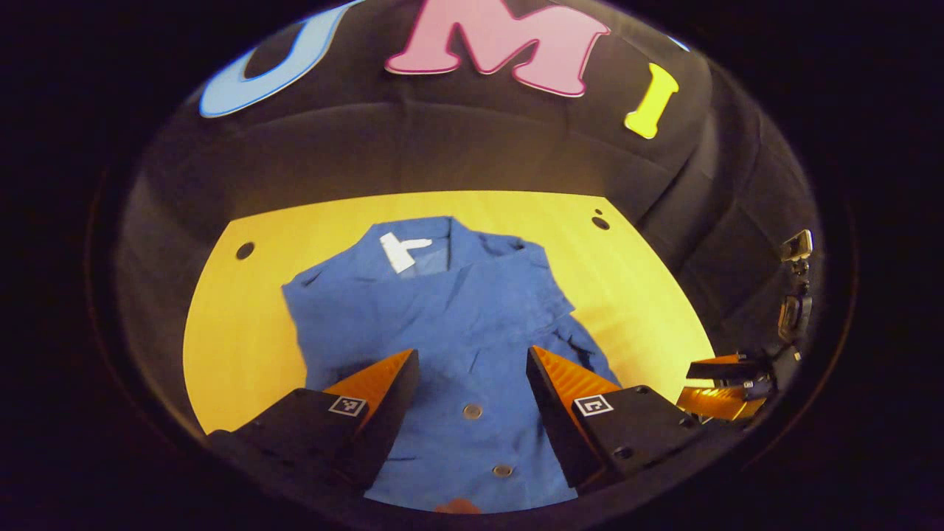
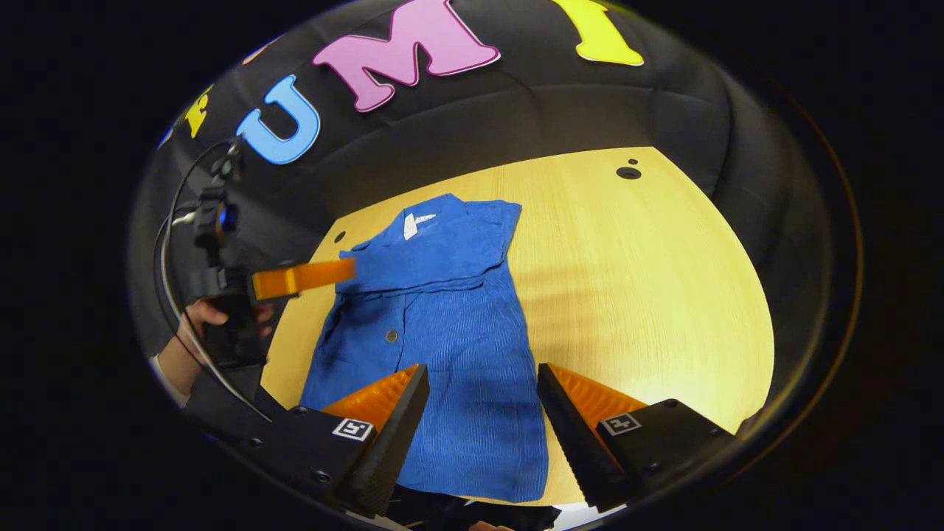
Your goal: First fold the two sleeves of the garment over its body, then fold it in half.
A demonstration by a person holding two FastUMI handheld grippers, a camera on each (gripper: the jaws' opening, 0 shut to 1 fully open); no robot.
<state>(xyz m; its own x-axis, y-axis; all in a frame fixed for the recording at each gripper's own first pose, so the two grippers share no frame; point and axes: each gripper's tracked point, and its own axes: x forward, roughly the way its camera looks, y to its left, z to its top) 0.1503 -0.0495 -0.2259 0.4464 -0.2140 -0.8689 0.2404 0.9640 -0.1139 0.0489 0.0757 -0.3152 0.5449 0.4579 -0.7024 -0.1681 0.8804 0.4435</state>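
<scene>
Now the blue garment point(image 2: 442, 310) lies flat on the tabletop point(image 2: 649, 295), sleeves folded over its body, beneath each hand-held gripper, left point(image 1: 472, 369) and right point(image 2: 483, 383), both spread apart.

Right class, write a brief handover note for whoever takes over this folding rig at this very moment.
Left gripper: open, above the shirt's button front, holding nothing.
Right gripper: open, over the lower part of the shirt, holding nothing.
Shirt lies flat on the yellow table, collar towards the booth wall.
Done: both sleeves appear folded over the body.
Left: fold the shirt in half.
</scene>
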